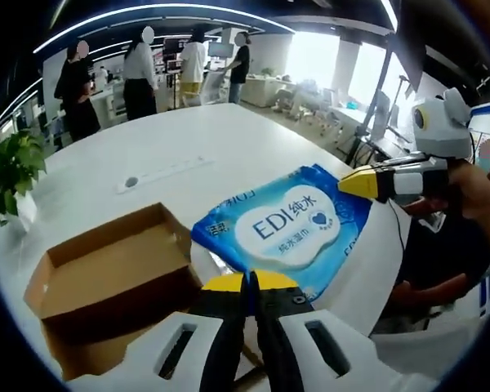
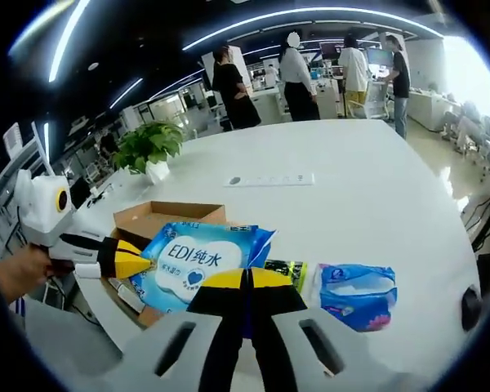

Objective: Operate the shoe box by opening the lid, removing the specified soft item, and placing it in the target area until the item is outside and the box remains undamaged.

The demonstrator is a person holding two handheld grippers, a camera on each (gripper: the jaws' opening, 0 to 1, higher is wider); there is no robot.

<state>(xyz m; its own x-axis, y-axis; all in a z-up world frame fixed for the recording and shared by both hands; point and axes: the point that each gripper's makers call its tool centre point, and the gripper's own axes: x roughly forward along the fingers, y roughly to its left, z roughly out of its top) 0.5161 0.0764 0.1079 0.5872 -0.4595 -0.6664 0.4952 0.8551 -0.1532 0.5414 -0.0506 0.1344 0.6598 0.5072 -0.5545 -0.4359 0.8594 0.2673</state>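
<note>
— Yellow-tipped jaws of the left gripper point(image 1: 247, 282) are being shown pressed together at the bottom centre of the left gripper view, clenched on the near edge of the blue wet-wipes pack point(image 1: 287, 224), which is being held up at mid-frame over the white table point(image 1: 229, 135). What is being seen at the far corner of the pack?

— At the right of that frame, the pack's upper right corner is being pinched by the right gripper point(image 1: 353, 184), itself being gripped by a person's hand point(image 1: 474, 192). In the right gripper view, the same jaws point(image 2: 247, 278) are being shown shut at bottom centre on the pack's edge, and the left gripper point(image 2: 144, 263) is being seen entering from the left, its yellow tip set against the pack point(image 2: 198, 260).

— And where is the shoe box being pictured?

— The open cardboard box point(image 1: 106, 282) is being shown at the lower left of the left gripper view, just beside the pack; its brown inside is being left exposed. In the right gripper view it point(image 2: 159, 214) is being partly covered by the pack at centre left. A second, smaller blue packet point(image 2: 355, 294) is being seen lying on the table at lower right, with a dark, green-printed item point(image 2: 284, 268) just beside it. A potted plant point(image 2: 149, 147) is being seen at the upper left table edge, a white power strip point(image 2: 269, 179) at centre, and several people point(image 2: 298, 77) are being pictured standing along the top.
</note>
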